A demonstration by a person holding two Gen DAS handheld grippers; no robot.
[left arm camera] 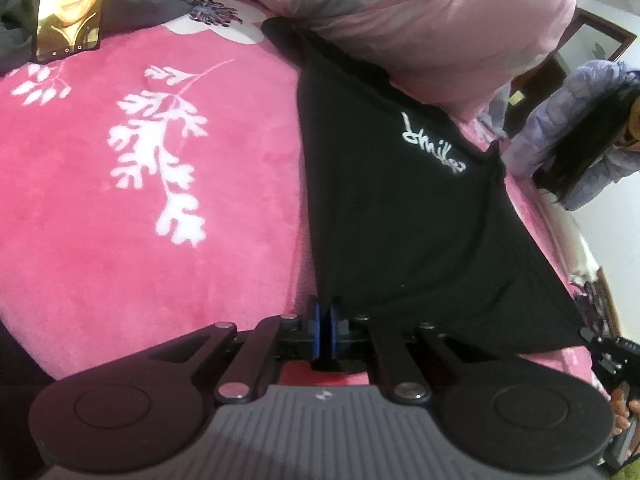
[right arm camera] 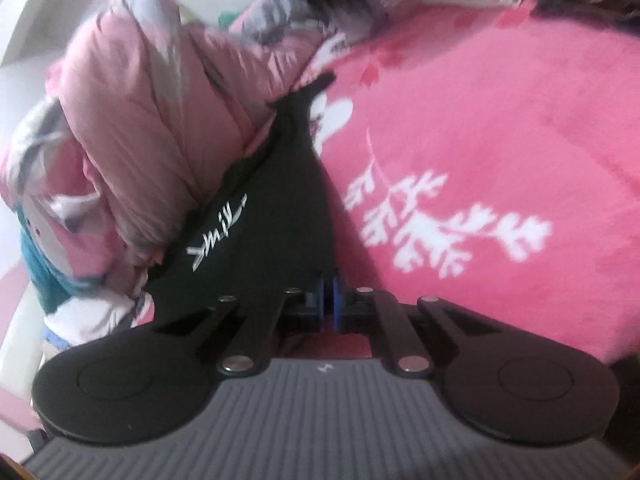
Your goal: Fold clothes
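Shirt (left arm camera: 400, 216) stretched between my two tools, over the bed.

My left tool (left arm camera: 325, 322) is clamped on one corner of the black shirt; its blue pads (left arm camera: 316, 320) are pressed together with cloth between them. My right tool (right arm camera: 329, 300) is pinched shut on another edge of the same shirt, the cloth rising straight from its pads. From my left tool the shirt fans away ahead and to the right, taut, its white script logo (left arm camera: 434, 146) showing, and its far end reaches the pink quilt (left arm camera: 440, 28) heaped beyond. Left of that tool lies the pink blanket (left arm camera: 140, 160) with a white leaf print. A phone (left arm camera: 70, 6) stands far ahead on the left. From my right tool the blanket is on the right and the quilt on the left.
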